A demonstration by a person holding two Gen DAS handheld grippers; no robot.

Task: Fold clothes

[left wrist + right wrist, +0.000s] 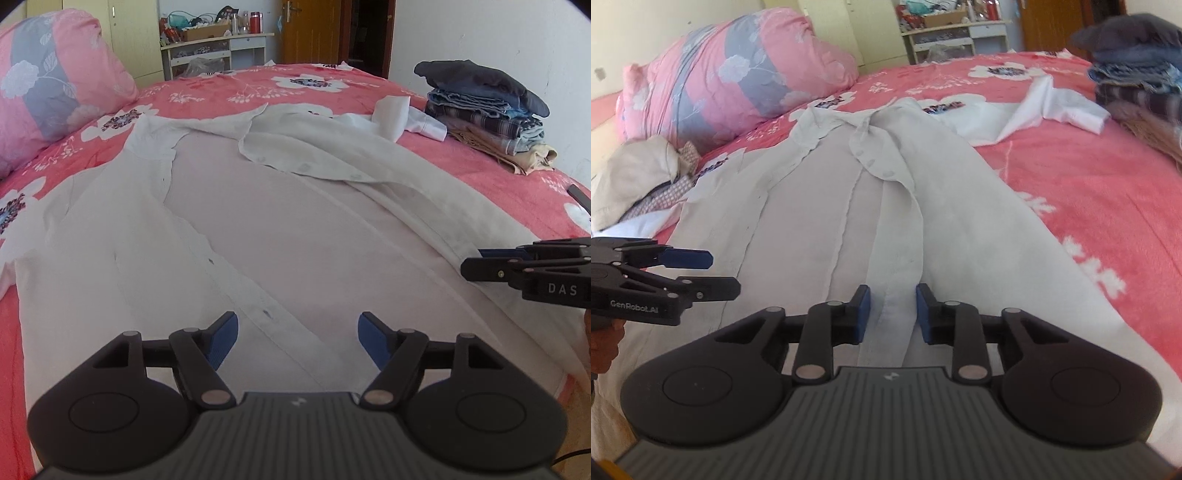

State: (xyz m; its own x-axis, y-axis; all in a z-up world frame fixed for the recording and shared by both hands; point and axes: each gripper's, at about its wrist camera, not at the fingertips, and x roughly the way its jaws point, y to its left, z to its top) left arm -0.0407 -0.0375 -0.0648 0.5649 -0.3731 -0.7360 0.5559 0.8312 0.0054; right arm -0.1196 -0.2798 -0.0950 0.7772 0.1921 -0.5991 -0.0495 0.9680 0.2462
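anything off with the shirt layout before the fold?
Yes. The white shirt lies open, and its right front panel is flipped over itself near the collar, buttons up. One sleeve is bunched beside the folded stack.

Left claw (298,341) spread wide, right claw (892,314) slightly parted

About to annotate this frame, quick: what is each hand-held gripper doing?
Left hand-held gripper: open, empty, over the white shirt.
Right hand-held gripper: open, straddling the shirt's placket, not clamped.
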